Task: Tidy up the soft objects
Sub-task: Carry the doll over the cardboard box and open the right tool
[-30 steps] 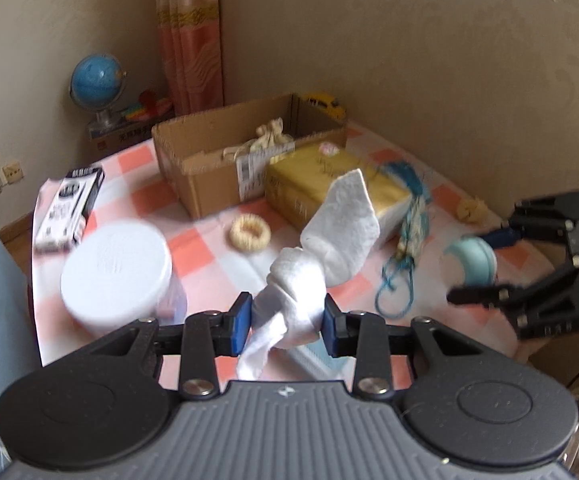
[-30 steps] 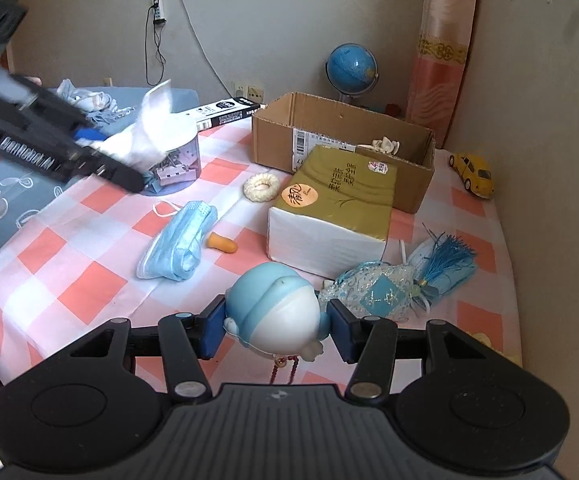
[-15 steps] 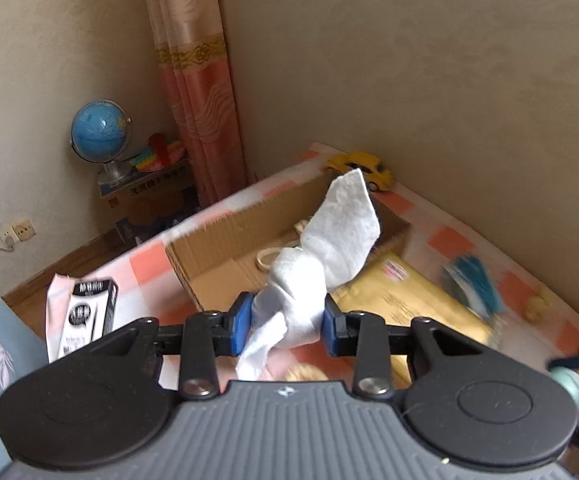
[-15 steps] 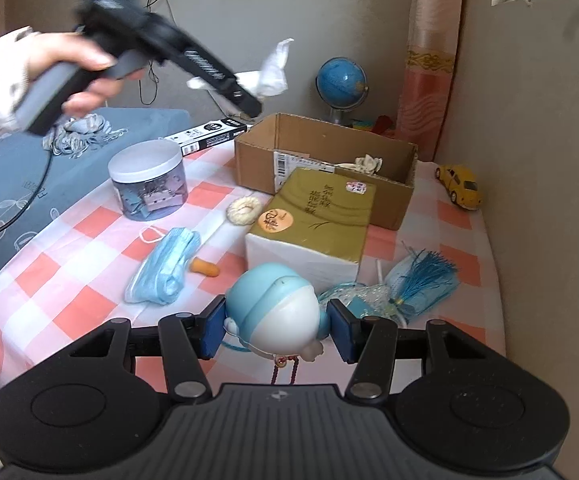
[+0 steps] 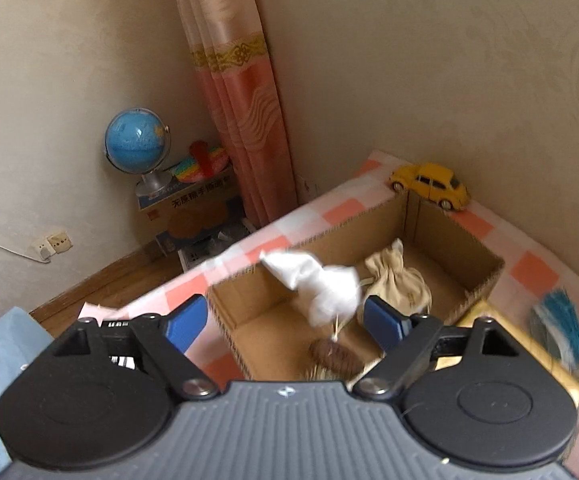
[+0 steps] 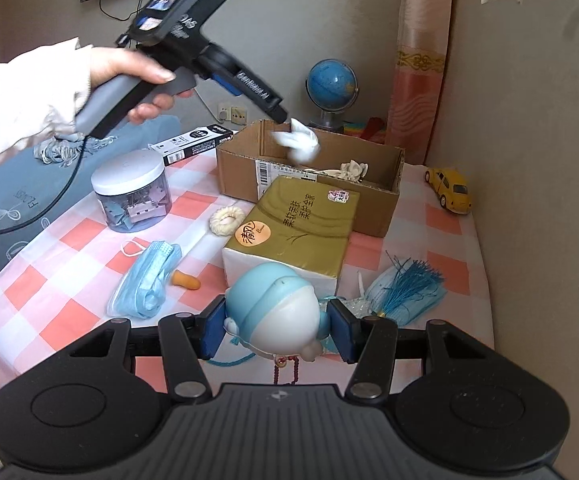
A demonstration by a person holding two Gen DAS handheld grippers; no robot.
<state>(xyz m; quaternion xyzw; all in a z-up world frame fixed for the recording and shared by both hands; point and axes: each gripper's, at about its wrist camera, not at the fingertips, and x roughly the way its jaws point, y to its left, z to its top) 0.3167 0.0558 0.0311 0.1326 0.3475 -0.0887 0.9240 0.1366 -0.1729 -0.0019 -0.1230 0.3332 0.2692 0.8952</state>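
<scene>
Opening left tool [image 5: 285,322] frees tissue [image 5: 321,284] above box [image 5: 441,240]

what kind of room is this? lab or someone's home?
Most likely a home, a living or bedroom corner rather than a lab: a checked tablecloth on the table, a patterned curtain in the corner, and a globe and yellow toy car among household clutter.
</scene>
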